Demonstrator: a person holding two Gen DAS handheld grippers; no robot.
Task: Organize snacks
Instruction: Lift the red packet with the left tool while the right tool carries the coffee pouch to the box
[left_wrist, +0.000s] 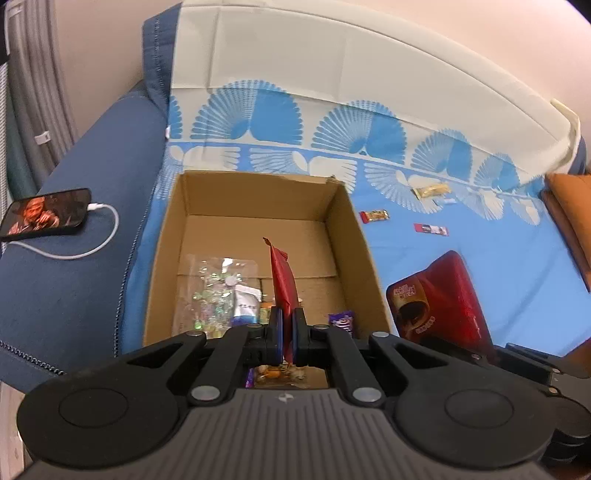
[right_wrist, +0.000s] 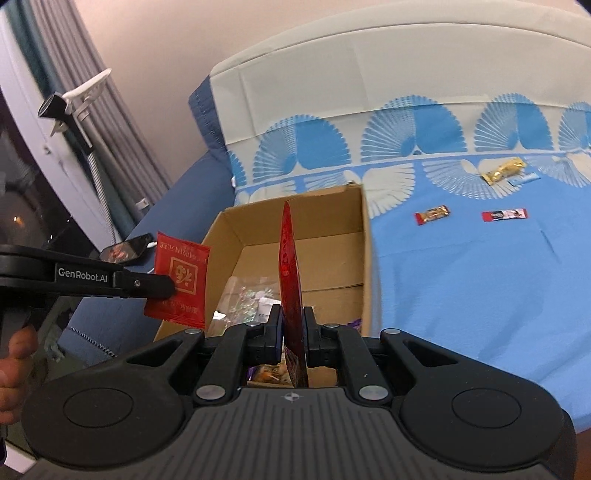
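Left gripper (left_wrist: 287, 328) clamped on a small red sachet (left_wrist: 283, 280), edge-on, long axis upright, above the open box (left_wrist: 166, 236) at the sofa's left edge. Right gripper (right_wrist: 292, 332) pinching a red packet (right_wrist: 290, 273), likewise upright. Bare blue cover (right_wrist: 480, 288) rightward.

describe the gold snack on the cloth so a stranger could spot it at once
Start at the cardboard box on the blue patterned cloth. Right of it lie loose snacks; farthest back, on the fan pattern, is the gold wrapper. It alone is gold; the nearer bars are red.
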